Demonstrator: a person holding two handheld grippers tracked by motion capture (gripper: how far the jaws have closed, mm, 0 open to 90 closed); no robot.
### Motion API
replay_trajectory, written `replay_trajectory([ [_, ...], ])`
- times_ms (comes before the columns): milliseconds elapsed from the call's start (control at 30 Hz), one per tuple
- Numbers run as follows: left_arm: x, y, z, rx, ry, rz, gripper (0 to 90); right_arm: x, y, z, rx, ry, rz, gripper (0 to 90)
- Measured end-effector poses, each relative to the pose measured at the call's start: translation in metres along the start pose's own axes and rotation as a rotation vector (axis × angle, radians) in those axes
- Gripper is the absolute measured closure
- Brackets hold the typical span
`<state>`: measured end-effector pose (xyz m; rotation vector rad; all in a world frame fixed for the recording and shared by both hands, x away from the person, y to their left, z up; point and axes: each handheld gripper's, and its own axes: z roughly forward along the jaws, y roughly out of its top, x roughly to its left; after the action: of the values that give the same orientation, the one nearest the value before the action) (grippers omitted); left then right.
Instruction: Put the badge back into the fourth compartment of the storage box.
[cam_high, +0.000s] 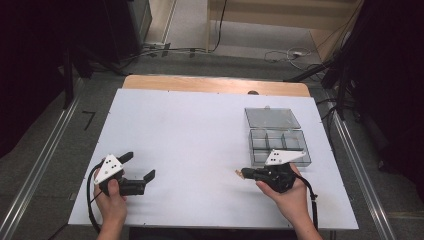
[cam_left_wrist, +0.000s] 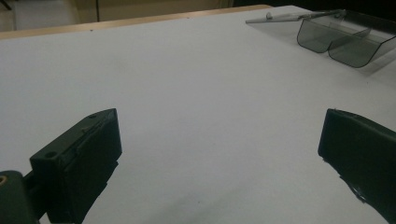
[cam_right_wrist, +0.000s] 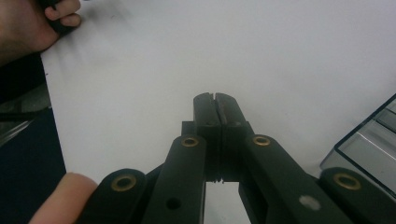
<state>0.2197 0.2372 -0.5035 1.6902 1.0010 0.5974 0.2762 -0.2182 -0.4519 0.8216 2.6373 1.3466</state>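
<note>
In the high view my left gripper (cam_high: 138, 166) lies at the near left of the white board (cam_high: 200, 125), held by a hand, jaws wide open with nothing between them. Its own view shows the left gripper (cam_left_wrist: 219, 135) over bare white board. My right gripper (cam_high: 244, 173) is at the near right, pointing left, jaws pressed together. In its own view the right gripper (cam_right_wrist: 215, 99) is shut with nothing visible between the pads. A clear compartment box (cam_high: 277, 141) with its lid (cam_high: 271, 118) folded back sits just beyond the right hand.
The clear box (cam_left_wrist: 345, 39) appears far right in the left gripper view, and the same box (cam_right_wrist: 373, 144) is at the right edge of the right gripper view. A wooden table edge (cam_high: 215, 84) runs behind the board. Cables lie on the floor beyond.
</note>
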Motion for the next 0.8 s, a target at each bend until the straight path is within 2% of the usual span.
replay_trajectory([
  [800,0.0,0.0,0.0,0.0,0.0,0.001,0.2,-0.013,-0.001,-0.009,-0.025,-0.041,0.034,87.4],
])
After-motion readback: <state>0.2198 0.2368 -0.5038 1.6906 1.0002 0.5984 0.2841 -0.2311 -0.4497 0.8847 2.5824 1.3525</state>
